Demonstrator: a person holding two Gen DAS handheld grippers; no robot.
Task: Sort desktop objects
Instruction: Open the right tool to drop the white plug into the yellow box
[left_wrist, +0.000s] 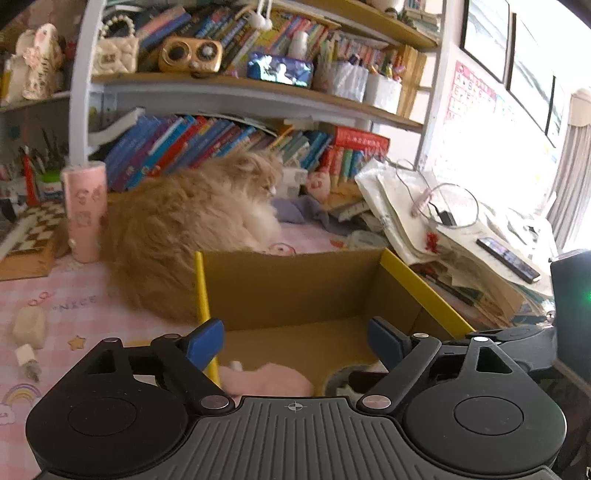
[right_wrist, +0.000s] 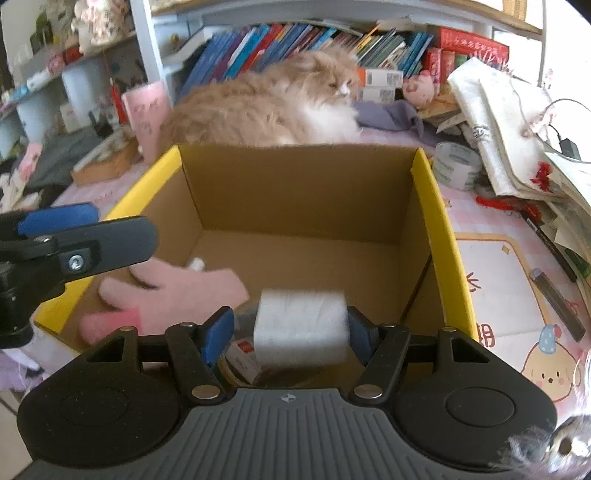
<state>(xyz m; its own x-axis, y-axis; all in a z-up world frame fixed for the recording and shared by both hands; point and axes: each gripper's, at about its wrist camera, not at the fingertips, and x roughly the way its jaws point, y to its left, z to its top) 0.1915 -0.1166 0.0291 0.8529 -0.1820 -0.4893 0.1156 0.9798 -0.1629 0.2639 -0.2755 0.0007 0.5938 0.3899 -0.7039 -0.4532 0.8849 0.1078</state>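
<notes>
up close in the left wrist view, the left gripper (left_wrist: 295, 341) hangs over the near edge of one open brown cardboard box with yellow rims (left_wrist: 291, 284), its two blue pads spread wide with nothing between them. a pink fuzzy glove (left_wrist: 266, 380) lies on the box floor just below. the pink checked desk mat (left_wrist: 74, 302) fills the lower left; one fluffy ginger cat (left_wrist: 184, 229) sits behind the box, one pink tumbler (left_wrist: 85, 210) at centre left, and two bookshelves (left_wrist: 236, 92) across the top.

next, in the right wrist view, the right gripper (right_wrist: 291, 330) is about half open and clamps one white paper roll (right_wrist: 301, 325) above the box's near corner. the glove sits lower left in the box, with a small white-and-red carton (right_wrist: 242, 356) under the roll. one clear tape roll (right_wrist: 456, 166) rests on the mat at upper right.
</notes>
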